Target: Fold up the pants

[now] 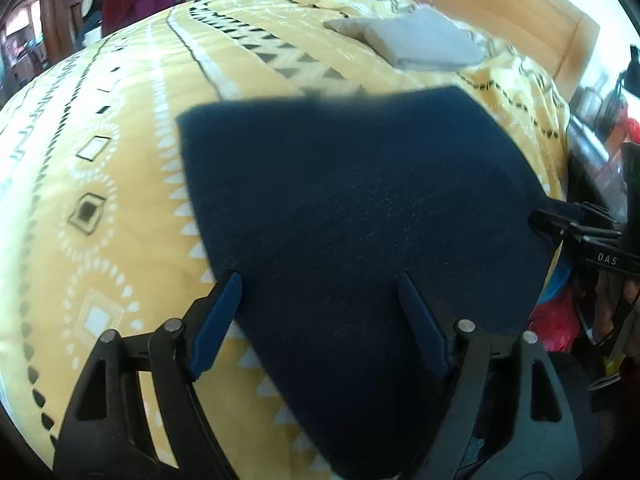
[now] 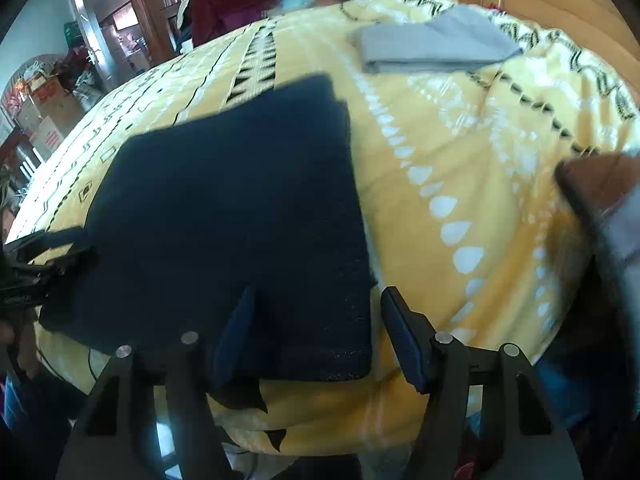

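Note:
The dark navy pants (image 1: 360,216) lie folded into a flat rectangle on the yellow patterned bedspread (image 1: 120,128). My left gripper (image 1: 320,292) is open, its blue fingers spread over the near left corner of the pants, holding nothing. In the right wrist view the pants (image 2: 240,208) fill the left centre. My right gripper (image 2: 316,308) is open over their near right corner, one finger above the cloth and one over the bedspread (image 2: 460,160). The right gripper also shows in the left wrist view (image 1: 560,226) at the pants' right edge.
A folded grey garment (image 1: 420,40) lies farther back on the bed, also in the right wrist view (image 2: 432,40). A wooden headboard (image 1: 500,0) stands behind it. Clutter, boxes and a doorway (image 2: 100,40) lie beyond the bed's left. A brown and grey object (image 2: 608,196) sits at the right.

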A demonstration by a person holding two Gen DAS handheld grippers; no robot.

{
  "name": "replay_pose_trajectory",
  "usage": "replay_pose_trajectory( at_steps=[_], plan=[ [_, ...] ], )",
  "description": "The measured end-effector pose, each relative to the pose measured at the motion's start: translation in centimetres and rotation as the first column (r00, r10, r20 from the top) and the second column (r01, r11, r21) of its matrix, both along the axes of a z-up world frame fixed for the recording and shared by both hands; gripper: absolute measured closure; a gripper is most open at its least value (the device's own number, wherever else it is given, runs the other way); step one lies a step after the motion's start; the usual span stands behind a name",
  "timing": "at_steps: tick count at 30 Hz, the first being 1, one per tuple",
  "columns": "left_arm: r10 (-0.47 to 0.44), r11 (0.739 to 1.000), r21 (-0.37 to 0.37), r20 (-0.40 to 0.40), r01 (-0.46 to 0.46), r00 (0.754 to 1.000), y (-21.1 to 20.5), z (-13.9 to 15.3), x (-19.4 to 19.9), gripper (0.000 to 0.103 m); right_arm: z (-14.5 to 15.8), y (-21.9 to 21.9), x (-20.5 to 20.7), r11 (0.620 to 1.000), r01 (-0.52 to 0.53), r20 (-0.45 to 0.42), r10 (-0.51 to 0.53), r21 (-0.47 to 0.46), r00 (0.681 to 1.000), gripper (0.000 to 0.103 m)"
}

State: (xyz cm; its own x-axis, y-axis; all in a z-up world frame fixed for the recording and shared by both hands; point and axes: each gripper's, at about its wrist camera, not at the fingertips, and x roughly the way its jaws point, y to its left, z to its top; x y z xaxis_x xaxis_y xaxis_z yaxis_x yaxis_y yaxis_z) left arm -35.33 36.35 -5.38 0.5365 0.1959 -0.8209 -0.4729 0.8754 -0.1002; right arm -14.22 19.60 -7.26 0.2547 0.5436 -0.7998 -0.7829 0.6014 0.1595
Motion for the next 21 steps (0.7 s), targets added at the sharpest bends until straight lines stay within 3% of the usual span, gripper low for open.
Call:
replay_pose_trajectory(
  at_steps=[3, 5, 6, 9, 10, 12, 15, 17, 19, 20, 21],
  plan=[
    [0.014, 1.000, -0.005, 0.041, -0.014, 0.999, 0.2, 0.8, -0.8, 0.022, 3.2, -0.2, -0.4, 0.999, 0.012, 0.095, -0.017, 0.051, 0.995, 0.035],
    [0.006, 1.000, -0.002, 0.016, -0.006, 1.000, 0.3, -0.1, -0.8, 0.022, 4.8, -0.1, -0.7, 0.997, -0.013, 0.151, 0.001, 0.077, 0.989, 0.035],
    [0.013, 1.000, -0.022, -0.003, -0.013, 1.000, 0.7, -1.1, -0.9, 0.020, 4.8, 0.3, -0.7, 0.997, -0.030, 0.153, 0.019, 0.067, 0.988, 0.035],
    [0.088, 0.980, -0.180, 0.035, -0.080, 0.996, 2.7, -2.5, -2.4, 0.015, 2.9, 1.7, -0.1, 0.998, -0.060, 0.069, 0.060, -0.001, 0.996, 0.035],
    [0.105, 0.979, -0.178, 0.041, -0.096, 0.994, 2.8, -2.1, -2.7, 0.016, 1.5, 2.1, 0.3, 0.996, -0.054, 0.028, 0.055, -0.065, 0.998, 0.036],
    [0.100, 0.987, -0.134, 0.052, -0.092, 0.994, 2.3, -1.2, -3.0, 0.016, 1.5, 2.2, 0.5, 0.997, -0.033, 0.016, 0.034, -0.076, 0.999, 0.036],
    [0.081, 0.993, -0.087, 0.075, -0.074, 0.994, 1.8, 0.1, -3.4, 0.017, 5.0, 1.7, -0.4, 1.000, -0.019, 0.170, 0.020, -0.008, 0.985, 0.036],
    [0.079, 0.992, -0.109, 0.110, -0.067, 0.991, 1.6, 0.8, -3.5, 0.017, 6.8, 2.7, -0.4, 0.997, -0.061, 0.190, 0.051, 0.047, 0.980, 0.046],
    [0.057, 0.993, -0.114, 0.132, -0.042, 0.990, 1.2, 1.2, -3.2, 0.017, 6.8, 5.4, 0.5, 0.993, -0.115, 0.144, 0.109, 0.033, 0.983, 0.069],
    [0.047, 0.992, -0.119, 0.129, -0.032, 0.990, 1.0, 0.9, -3.0, 0.017, 6.6, 7.1, 1.6, 0.992, -0.127, 0.137, 0.123, 0.016, 0.983, 0.073],
    [0.042, 0.991, -0.130, 0.123, -0.025, 0.991, 0.9, 0.8, -2.8, 0.017, 6.3, 8.2, 2.5, 0.991, -0.131, 0.130, 0.129, 0.005, 0.983, 0.084]
  ],
)
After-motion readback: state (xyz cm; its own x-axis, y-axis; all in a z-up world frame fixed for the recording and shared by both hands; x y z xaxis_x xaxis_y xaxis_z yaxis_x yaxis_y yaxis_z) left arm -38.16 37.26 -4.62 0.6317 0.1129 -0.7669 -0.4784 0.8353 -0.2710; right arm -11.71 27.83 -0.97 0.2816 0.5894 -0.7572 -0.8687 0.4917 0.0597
